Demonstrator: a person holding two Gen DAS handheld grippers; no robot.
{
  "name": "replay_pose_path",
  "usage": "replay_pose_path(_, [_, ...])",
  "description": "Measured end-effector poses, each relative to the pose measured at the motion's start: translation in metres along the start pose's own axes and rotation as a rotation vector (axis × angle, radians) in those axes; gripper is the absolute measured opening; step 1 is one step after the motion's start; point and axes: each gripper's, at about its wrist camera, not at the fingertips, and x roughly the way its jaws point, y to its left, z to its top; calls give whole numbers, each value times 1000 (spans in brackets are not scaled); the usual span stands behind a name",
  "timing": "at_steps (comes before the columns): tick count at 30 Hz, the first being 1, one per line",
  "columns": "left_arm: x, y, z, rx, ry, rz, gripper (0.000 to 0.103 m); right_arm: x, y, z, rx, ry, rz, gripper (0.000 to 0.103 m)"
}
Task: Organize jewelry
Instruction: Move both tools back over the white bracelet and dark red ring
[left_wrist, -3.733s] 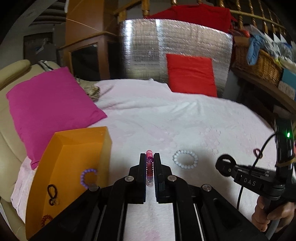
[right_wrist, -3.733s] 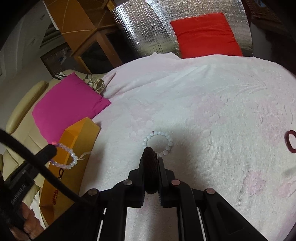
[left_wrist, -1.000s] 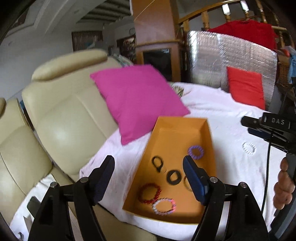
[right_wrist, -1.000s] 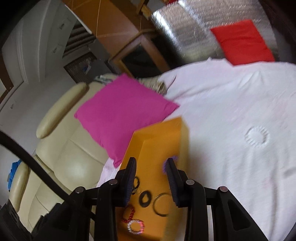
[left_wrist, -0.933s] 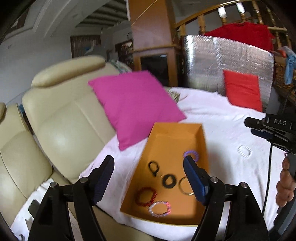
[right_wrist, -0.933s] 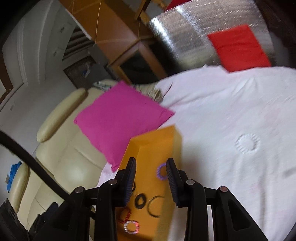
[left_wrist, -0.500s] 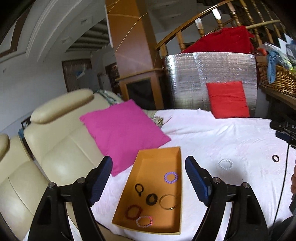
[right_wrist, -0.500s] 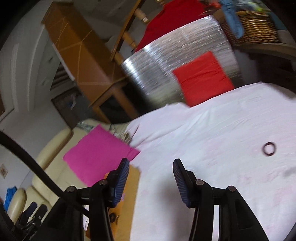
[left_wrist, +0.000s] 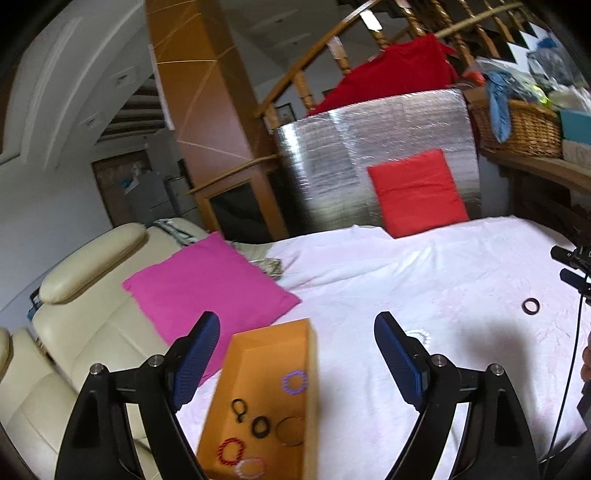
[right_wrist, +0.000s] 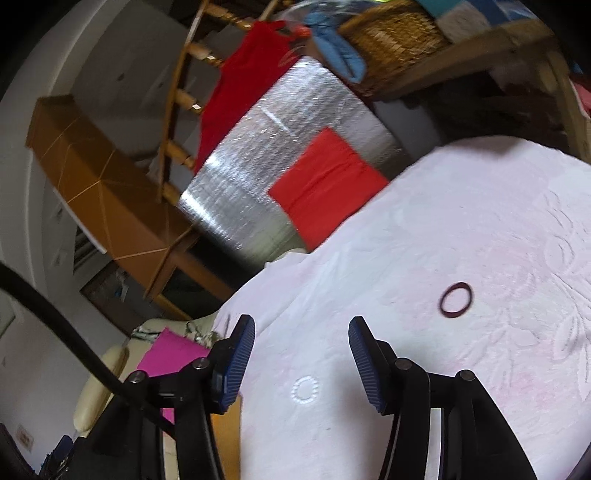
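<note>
Both views swung off orange tray (left_wrist: 258, 373) | right hand-held gripper (right_wrist: 301, 350) opening, empty; left (left_wrist: 295, 345) agape | tray's bracelets left-view only

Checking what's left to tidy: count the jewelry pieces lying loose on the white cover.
2: the white bead bracelet lies nearer the orange tray; the dark ring lies farther right. The grippers may hide others.

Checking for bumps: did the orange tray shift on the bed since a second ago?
No. The tray lies beside the pink pillow corner as before; only the camera moved.
</note>
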Motion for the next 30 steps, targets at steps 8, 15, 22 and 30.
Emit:
replay_pose_path(8, [29,-65,15,69,13,-74,86,20,-63,18,98,22,-81,56])
replay_pose_path(15, [54,-102,19,86,31,-126,86,35,-82,35,79,74,-158,56])
replay_pose_path(22, [80,-119,17,77,54,-154,86,44,-84,39,18,105,-200,56])
replay_pose_path(30, [110,-134,11,58,89,-187,86,49,-85,36,-13,118,-225,56])
